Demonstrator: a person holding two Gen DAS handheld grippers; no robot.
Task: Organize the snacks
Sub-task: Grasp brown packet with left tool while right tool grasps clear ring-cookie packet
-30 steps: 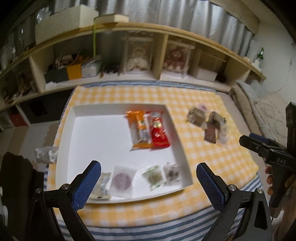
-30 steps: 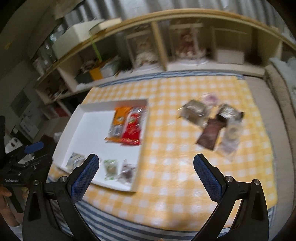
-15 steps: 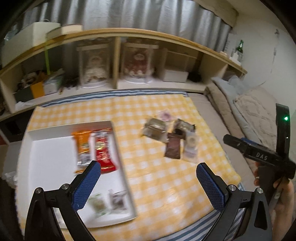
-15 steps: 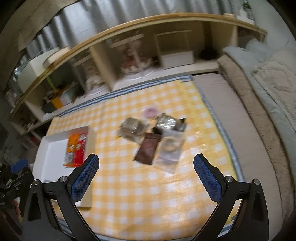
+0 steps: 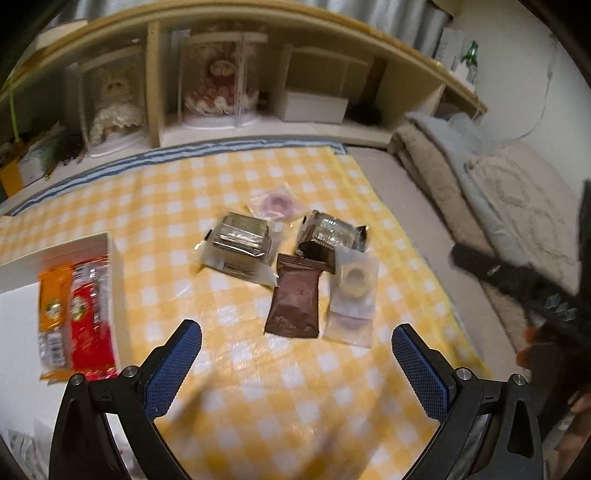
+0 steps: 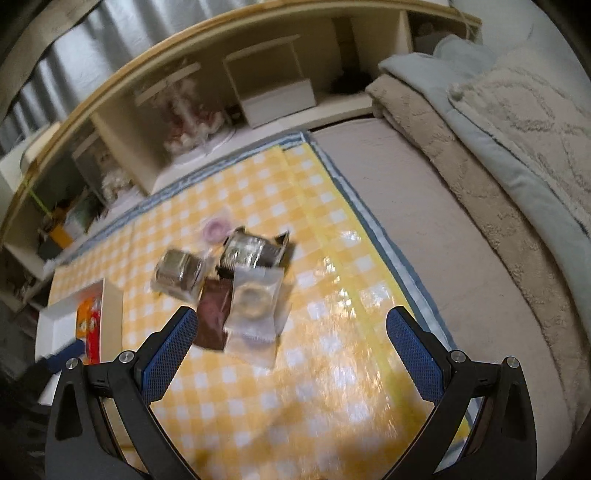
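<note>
A pile of snacks lies on the yellow checked cloth: a brown packet [image 5: 295,301], a clear packet with a pale ring [image 5: 353,295], two foil-wrapped cakes [image 5: 240,245] [image 5: 328,236] and a pink ring packet [image 5: 277,203]. My left gripper [image 5: 295,363] is open and empty just in front of the brown packet. The white tray [image 5: 116,280] at left holds an orange bar [image 5: 53,314] and a red bar [image 5: 90,314]. My right gripper [image 6: 291,354] is open and empty, near the clear ring packet [image 6: 255,306]. The tray [image 6: 110,314] shows at its left.
A low wooden shelf [image 5: 258,22] with doll cases and a white box [image 5: 314,107] runs behind the table. Folded blankets [image 6: 498,129] and bedding lie to the right. The table's right edge [image 6: 369,221] is close to the pile.
Both grippers have swung right and closer to the snack pile. The tray has slid to the left edge of both views. Both stay open.
</note>
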